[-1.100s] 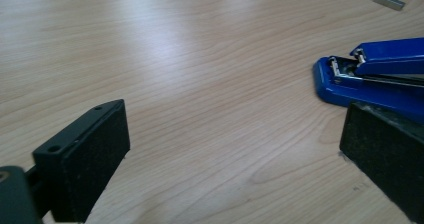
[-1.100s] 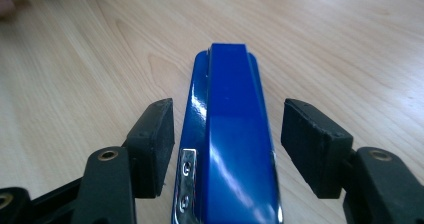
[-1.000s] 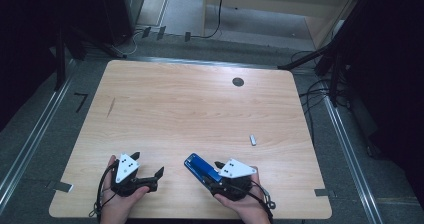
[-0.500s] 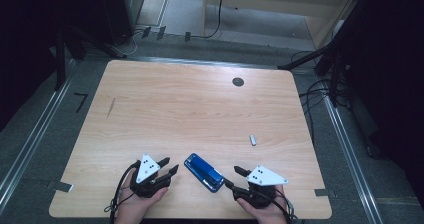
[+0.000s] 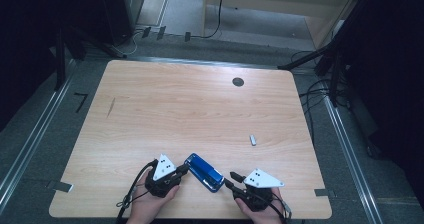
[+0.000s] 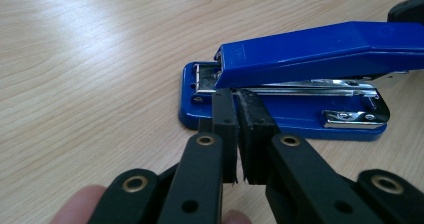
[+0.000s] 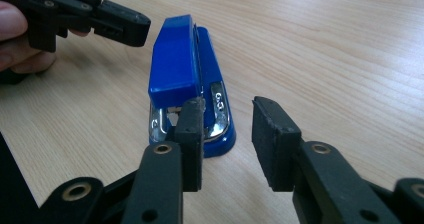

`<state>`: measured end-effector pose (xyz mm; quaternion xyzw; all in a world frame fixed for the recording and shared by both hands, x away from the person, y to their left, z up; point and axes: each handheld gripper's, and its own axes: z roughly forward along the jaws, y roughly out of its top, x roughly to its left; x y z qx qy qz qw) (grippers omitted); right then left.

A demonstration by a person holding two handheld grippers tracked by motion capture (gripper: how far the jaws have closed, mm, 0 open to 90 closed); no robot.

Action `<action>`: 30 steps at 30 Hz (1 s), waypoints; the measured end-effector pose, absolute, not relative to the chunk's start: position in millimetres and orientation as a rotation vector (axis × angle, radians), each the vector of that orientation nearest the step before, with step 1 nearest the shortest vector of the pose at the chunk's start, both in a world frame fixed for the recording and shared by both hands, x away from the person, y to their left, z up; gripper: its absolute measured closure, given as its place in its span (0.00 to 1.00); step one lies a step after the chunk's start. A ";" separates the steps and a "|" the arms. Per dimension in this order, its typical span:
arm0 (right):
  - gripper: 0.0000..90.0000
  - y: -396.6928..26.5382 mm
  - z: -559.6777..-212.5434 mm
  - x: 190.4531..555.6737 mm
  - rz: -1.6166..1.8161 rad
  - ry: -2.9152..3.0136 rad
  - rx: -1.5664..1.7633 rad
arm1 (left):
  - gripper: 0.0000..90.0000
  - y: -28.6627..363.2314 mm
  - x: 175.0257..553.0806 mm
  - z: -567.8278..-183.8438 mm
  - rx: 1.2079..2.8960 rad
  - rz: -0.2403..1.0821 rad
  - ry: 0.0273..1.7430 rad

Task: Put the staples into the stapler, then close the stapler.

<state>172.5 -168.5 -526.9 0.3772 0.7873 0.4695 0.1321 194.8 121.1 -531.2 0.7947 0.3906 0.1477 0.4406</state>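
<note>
Near the front edge of the table (image 5: 150, 109), left of centre: left hand-held gripper (image 5: 183, 169), held in a hand (image 5: 150, 206), cable trailing off toward the table's edge, grey three-cornered plate on top. Jaws just closed, now pressed together with nothing between them, tips pointing at the near-left end of the stapler (image 5: 204, 172). In the left gripper view, tips of that left hand-held gripper (image 6: 239, 115) right at the stapler (image 6: 300, 84), by the hinge end of its base; touching or merely just beside, impossible to tell.

At centre: blue stapler, flat on the wood, lying aslant between the two tools, top arm down over the silver magazine.

To the right: right hand-held gripper (image 5: 231, 180), also low by the front edge, tips aimed back toward the stapler's other end. Jaws narrowing just now, yet a clear gap left between the pads (image 7: 192, 129), empty. In the right gripper view, stapler (image 7: 187, 74) just beyond the left pad, off to one side of the gap.

Farther right and farther up the table: small pale object (image 5: 253, 140), well apart from both tools. Near the far edge, a dark round spot (image 5: 238, 82).
</note>
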 end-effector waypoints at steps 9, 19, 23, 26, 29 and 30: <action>0.78 -165.4 -529.1 171.7 1.338 2.290 1.105 | 1.00 107.8 194.4 -532.4 2.004 0.326 0.932; 0.81 -165.0 -532.1 166.9 1.325 2.327 1.119 | 1.00 96.5 195.9 -533.9 2.060 0.294 0.901; 0.83 -165.3 -532.8 164.9 1.323 2.333 1.123 | 1.00 96.8 196.5 -534.0 2.061 0.285 0.901; 0.86 -165.9 -533.7 164.2 1.329 2.340 1.133 | 1.00 98.4 198.6 -534.0 2.052 0.258 0.911; 0.90 -165.4 -533.6 164.9 1.331 2.346 1.127 | 1.00 98.1 198.6 -534.2 2.051 0.259 0.909; 0.91 -164.8 -533.0 164.8 1.331 2.347 1.126 | 1.00 97.9 198.4 -534.2 2.051 0.263 0.908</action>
